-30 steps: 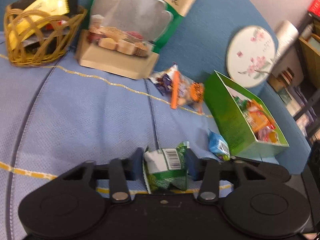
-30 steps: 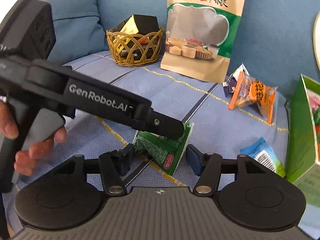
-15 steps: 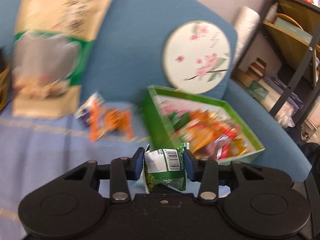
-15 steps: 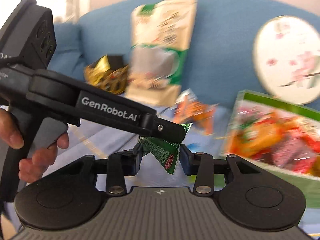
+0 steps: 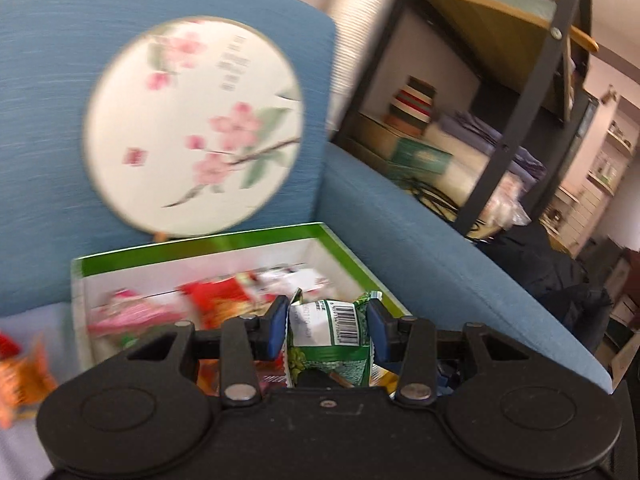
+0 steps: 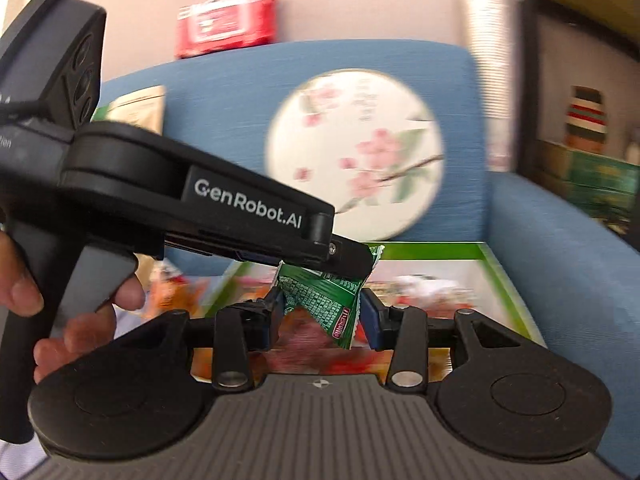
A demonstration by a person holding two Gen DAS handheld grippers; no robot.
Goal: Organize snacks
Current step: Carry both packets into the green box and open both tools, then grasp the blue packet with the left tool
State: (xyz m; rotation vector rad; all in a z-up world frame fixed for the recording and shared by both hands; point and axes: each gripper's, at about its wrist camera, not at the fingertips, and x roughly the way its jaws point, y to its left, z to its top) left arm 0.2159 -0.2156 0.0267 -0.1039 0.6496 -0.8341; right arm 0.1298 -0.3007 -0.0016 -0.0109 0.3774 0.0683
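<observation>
- The left gripper (image 5: 327, 330) has its jaws pressed against both sides of a green snack packet (image 5: 330, 338), barcode facing up, held in the air above the green box (image 5: 200, 246).
- The right gripper (image 6: 322, 314) has its jaws narrowed around the same green snack packet (image 6: 324, 302); whether its pads actually touch it is unclear.
- The green box sits on the blue sofa (image 5: 420, 240) seat in the corner by the backrest and armrest, with blurred red and orange wrappers inside.
- A round floral fan (image 5: 192, 124) leans against the backrest behind the box.
</observation>
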